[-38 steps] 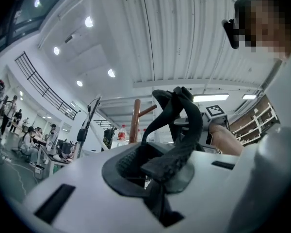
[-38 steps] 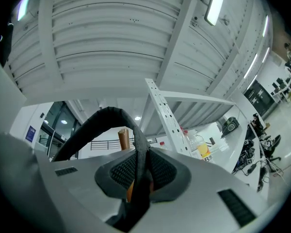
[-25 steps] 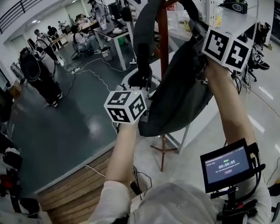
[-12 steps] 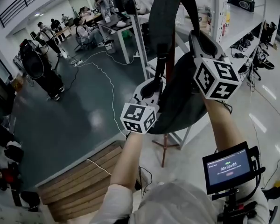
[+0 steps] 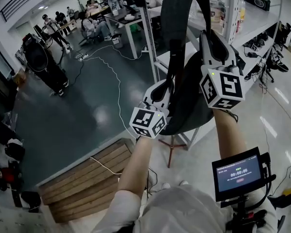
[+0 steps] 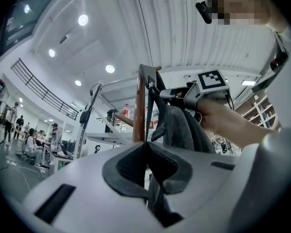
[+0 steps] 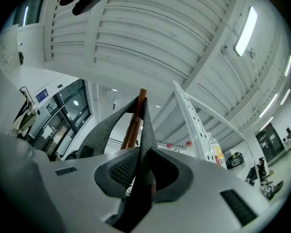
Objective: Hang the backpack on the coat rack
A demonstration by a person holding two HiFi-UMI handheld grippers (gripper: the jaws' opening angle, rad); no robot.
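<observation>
Backpack point(image 5: 187, 106) hangs between left tongs point(image 5: 161, 89), right tongs point(image 5: 209, 36) (straps clamped).

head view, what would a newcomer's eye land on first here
First comes the dark backpack, held up in the middle of the head view with its straps running out of the top edge. Next are the left claw and right claw, each shut on backpack strap webbing. The brown coat rack pole stands right behind them.
</observation>
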